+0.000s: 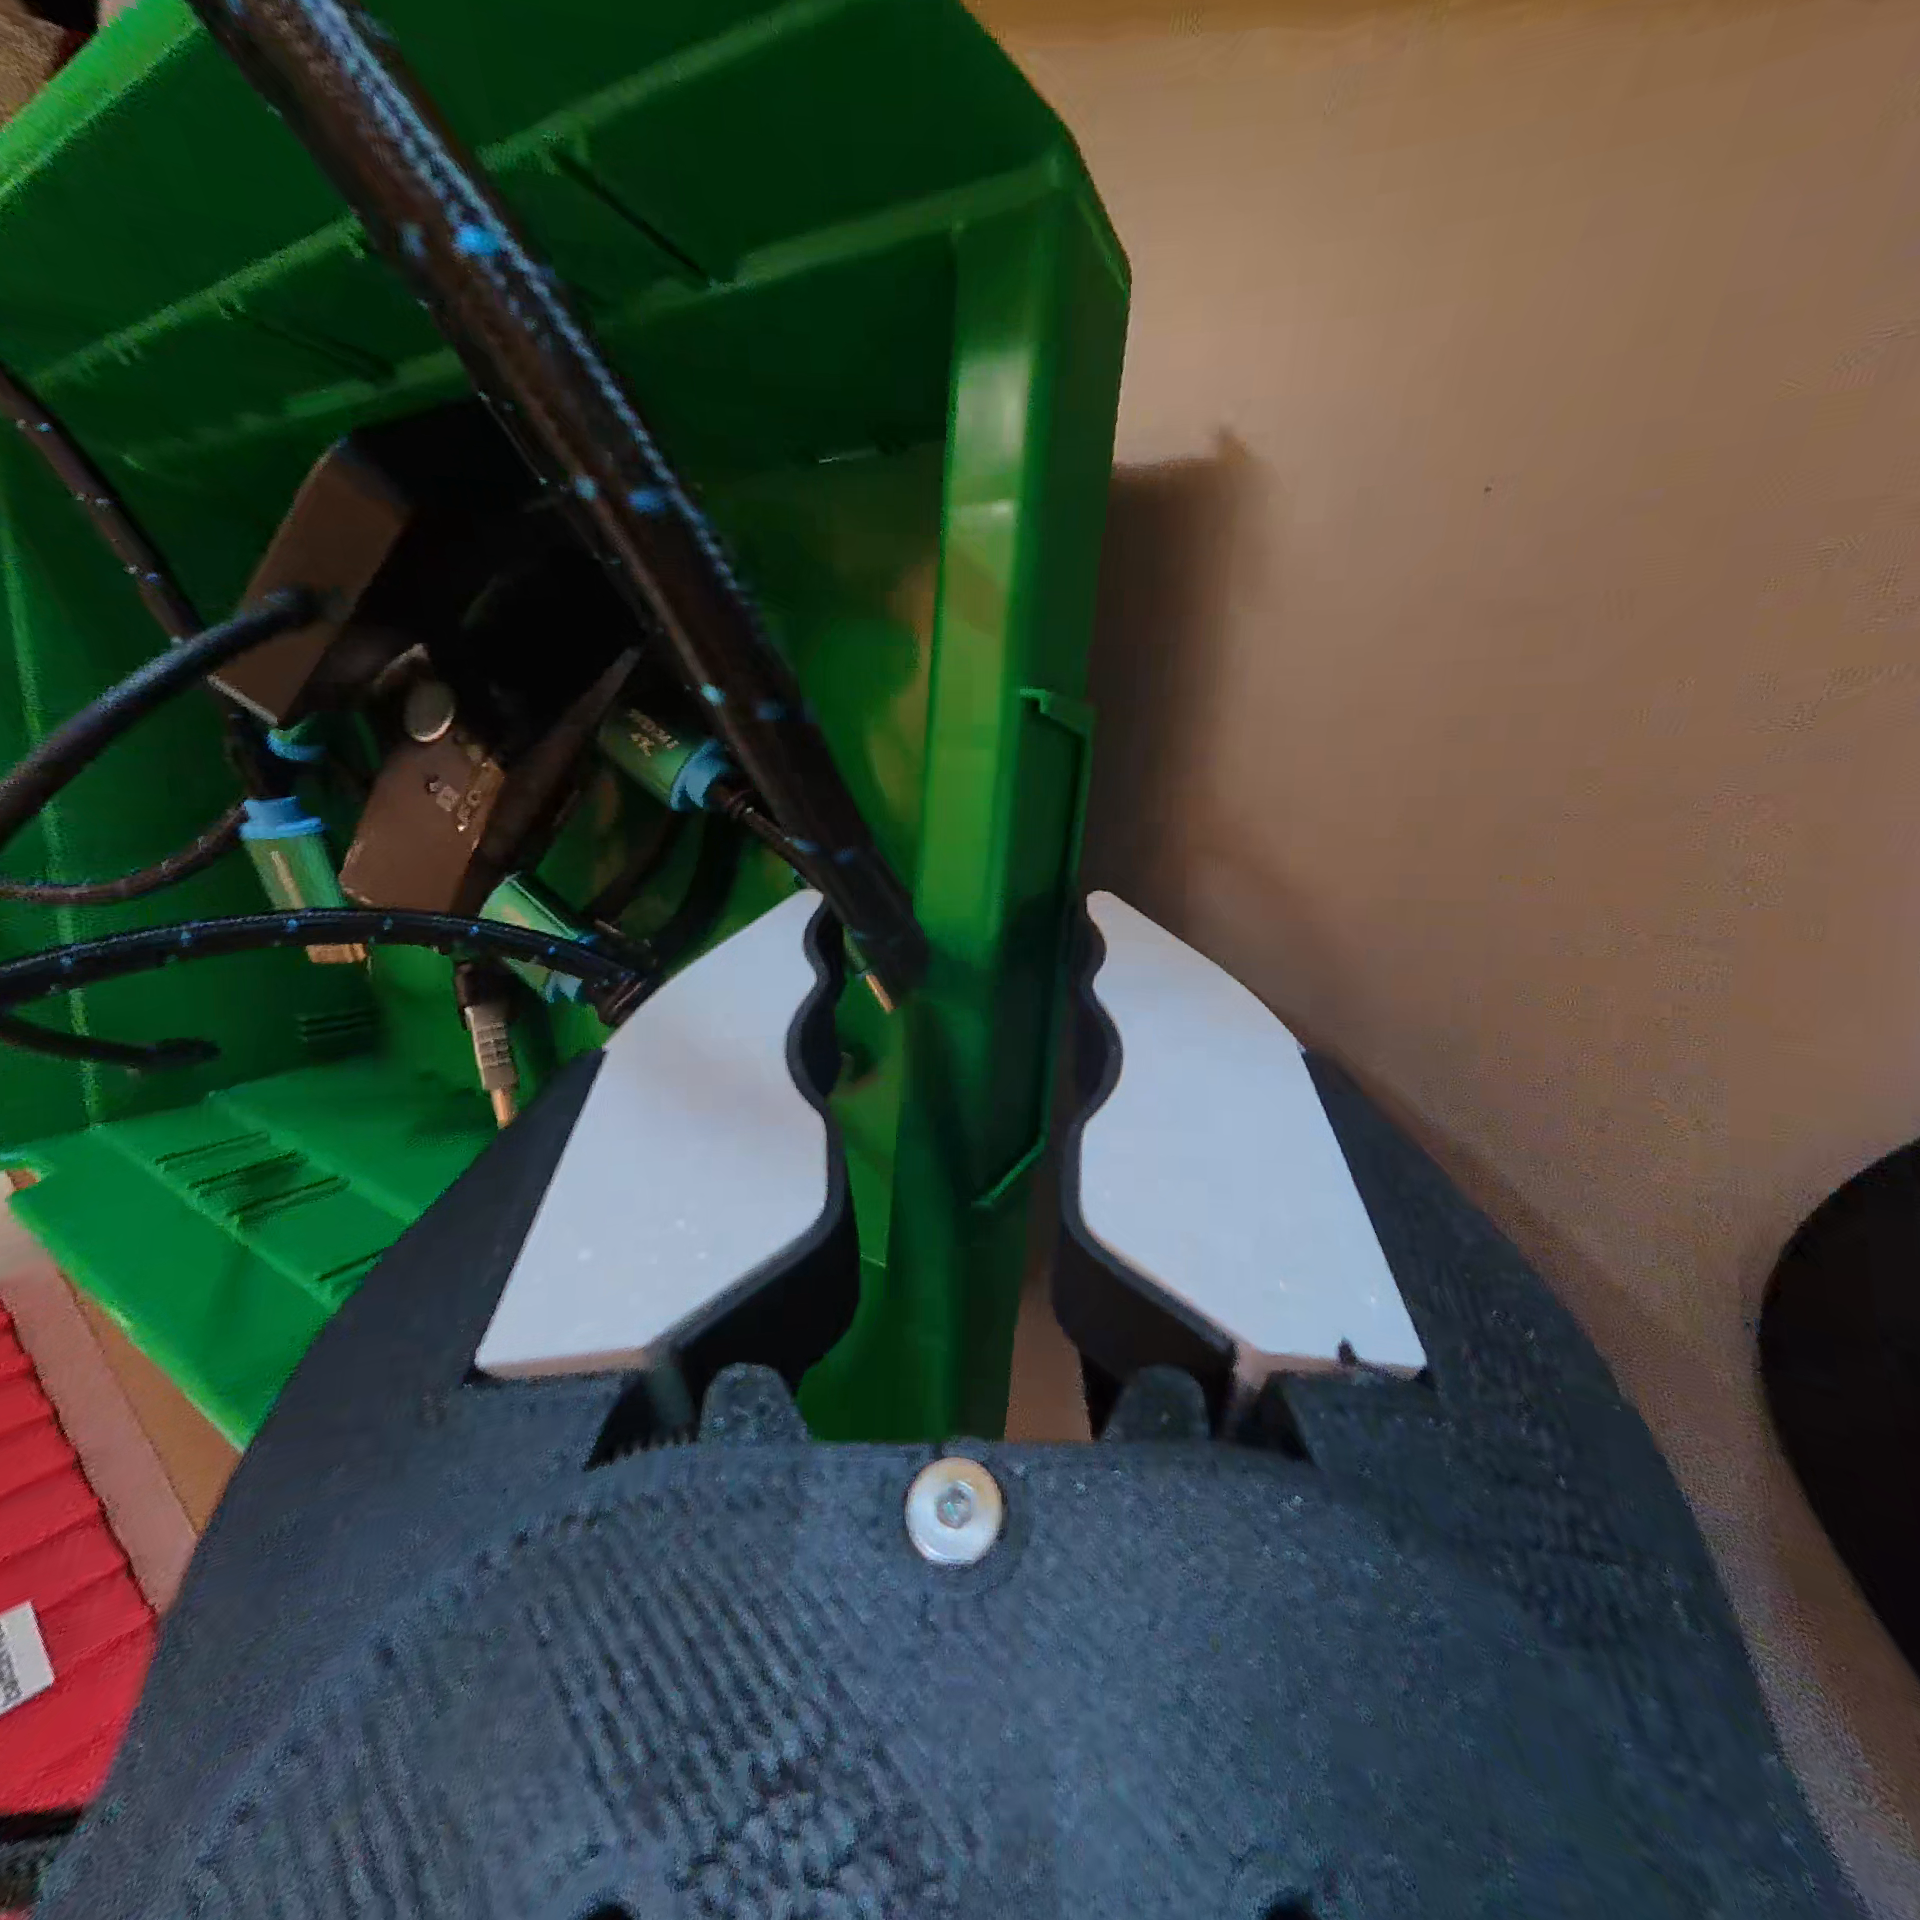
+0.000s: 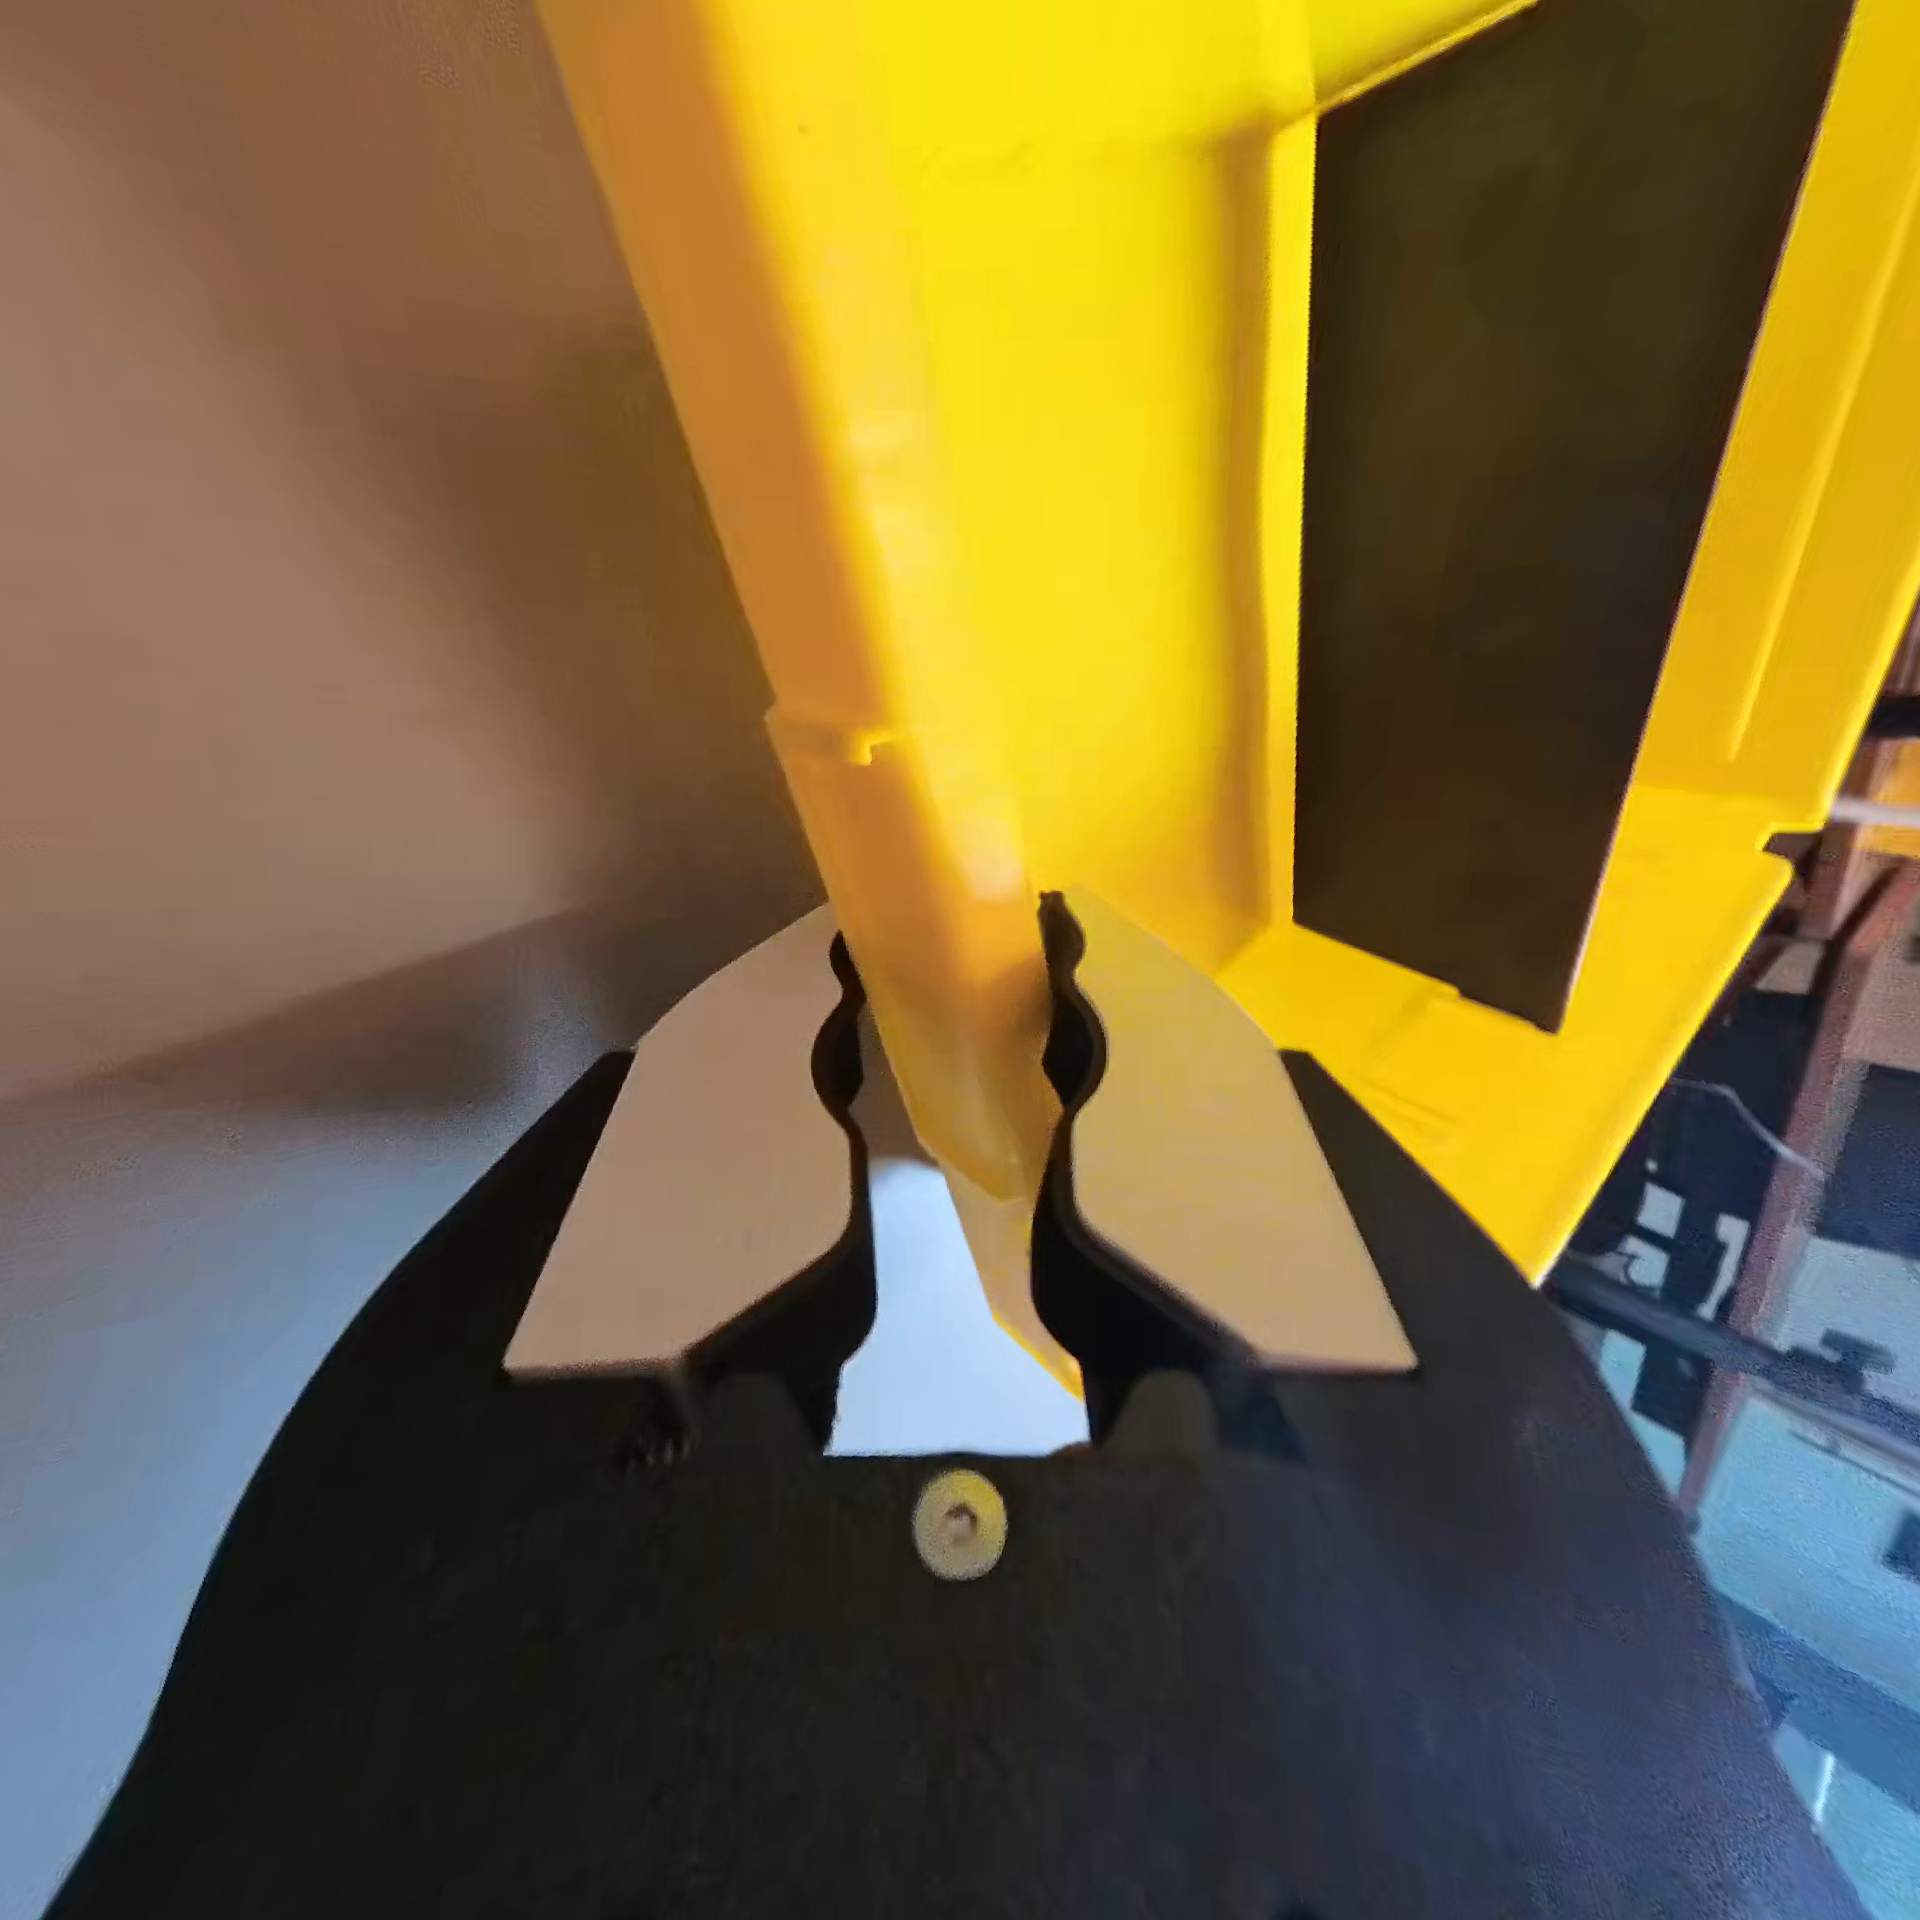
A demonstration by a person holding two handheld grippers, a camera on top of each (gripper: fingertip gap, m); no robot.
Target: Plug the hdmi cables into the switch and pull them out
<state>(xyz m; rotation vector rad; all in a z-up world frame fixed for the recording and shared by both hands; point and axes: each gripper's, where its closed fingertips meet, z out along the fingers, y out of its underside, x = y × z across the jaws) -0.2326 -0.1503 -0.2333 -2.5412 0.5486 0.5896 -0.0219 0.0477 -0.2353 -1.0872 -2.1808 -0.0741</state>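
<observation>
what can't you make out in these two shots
- Left wrist view: the switch in the green bin is half hidden by cables; its ports and what is plugged in are unclear.
- Right wrist view: the yellow bin interior is dark and cut off at the top.
- Both views blur; neither shows the other tool.

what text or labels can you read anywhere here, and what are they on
Green hdmi plug in the green bin: small print, too blurred to read.
Switch: tiny marks, unreadable.
White label on the red thing: cut off by the frame edge, blurred.
Yellow bin: no writing.
</observation>
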